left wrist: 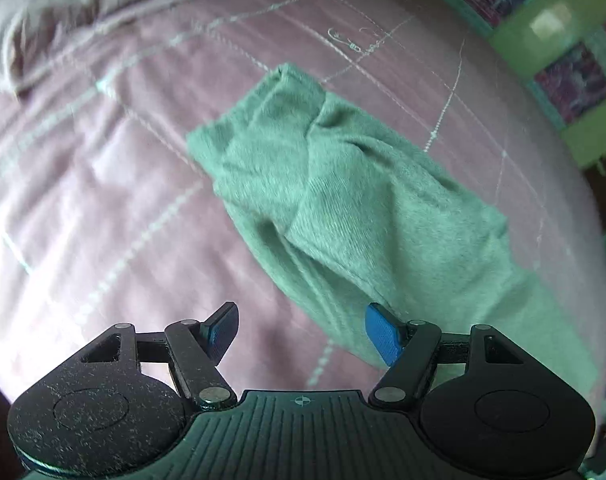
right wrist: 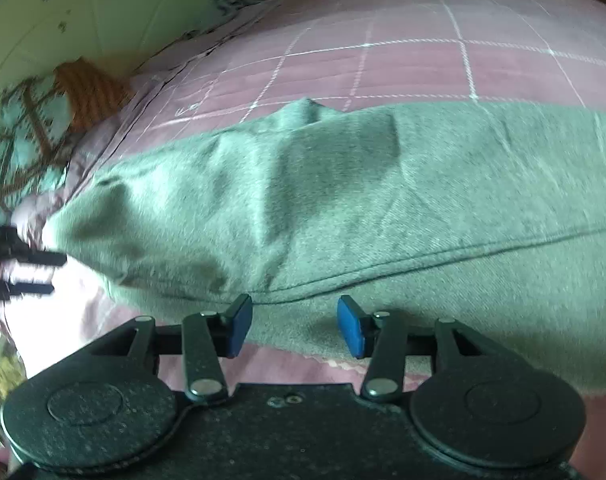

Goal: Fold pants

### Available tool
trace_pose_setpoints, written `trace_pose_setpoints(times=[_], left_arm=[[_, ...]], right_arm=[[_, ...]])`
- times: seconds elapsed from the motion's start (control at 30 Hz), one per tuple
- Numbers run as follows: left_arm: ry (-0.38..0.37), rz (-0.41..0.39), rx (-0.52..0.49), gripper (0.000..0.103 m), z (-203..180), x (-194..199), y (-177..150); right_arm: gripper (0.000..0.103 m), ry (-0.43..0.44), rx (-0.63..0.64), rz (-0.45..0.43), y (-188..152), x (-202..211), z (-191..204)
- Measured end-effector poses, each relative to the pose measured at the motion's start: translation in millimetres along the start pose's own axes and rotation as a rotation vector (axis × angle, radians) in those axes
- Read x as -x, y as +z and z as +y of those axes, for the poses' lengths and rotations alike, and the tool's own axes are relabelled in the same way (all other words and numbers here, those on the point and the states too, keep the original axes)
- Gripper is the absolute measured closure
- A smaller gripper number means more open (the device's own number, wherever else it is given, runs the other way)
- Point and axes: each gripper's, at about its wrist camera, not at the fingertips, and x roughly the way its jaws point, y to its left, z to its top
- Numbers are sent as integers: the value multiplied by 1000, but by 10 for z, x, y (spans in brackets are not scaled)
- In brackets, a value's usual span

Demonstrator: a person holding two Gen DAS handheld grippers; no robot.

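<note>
- Pants [left wrist: 343, 184] of grey-green knit fabric lie on a pink quilted bedspread [left wrist: 103, 200] crossed by pale stitched lines.
- Seen from the left wrist, the garment is doubled over itself: an upper layer lies across a lower one, with a diagonal crease running down the middle and soft wrinkles near the far end.
- Its far end forms a narrow, rumpled bunch; the near end spreads wider toward the right edge of the view.
- From the right wrist, the pants [right wrist: 343, 200] fill most of the width, with a long seam curving just ahead of the fingers and shallow dents across the surface.
- The left gripper [left wrist: 303, 332] hangs above the bedspread with its jaws spread wide and nothing between them; its right blue pad sits over the cloth's near edge.
- The right gripper [right wrist: 295, 326] is likewise released, jaws apart, over the near hem of the fabric.
- A crumpled pale sheet [left wrist: 31, 32] lies at the far left of the bed.
</note>
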Motion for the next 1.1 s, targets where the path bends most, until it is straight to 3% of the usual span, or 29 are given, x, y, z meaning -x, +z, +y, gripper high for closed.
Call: trace_pose_setpoints(times=[0.13, 0.43, 0.53, 0.73, 0.77, 0.83, 0.93, 0.97, 1.1], left_arm=[[-89, -19, 122, 33, -12, 16, -43], [-171, -61, 174, 33, 3, 126, -61], [-135, -60, 142, 33, 8, 107, -52], [-109, -17, 206, 35, 125, -190, -30], [-91, -28, 212, 39, 135, -215, -34], [-71, -41, 206, 78, 145, -250, -5], [-47, -70, 235, 86, 147, -197, 80], [-39, -81, 222, 88, 107, -154, 117], [-61, -137, 144, 92, -75, 66, 386]], right_arm=[[57, -11, -52, 8, 19, -50, -62], [57, -24, -147, 50, -26, -34, -252], [57, -25, -186, 44, -22, 1, -289], [57, -10, -257, 35, 29, -88, -347], [59, -5, -285, 29, 31, -91, -374], [63, -7, -329, 17, 32, -98, -423], [78, -25, -385, -3, 60, -155, -513], [90, -34, -417, -19, 67, -157, -551], [97, -4, -462, -35, 108, -147, -595]])
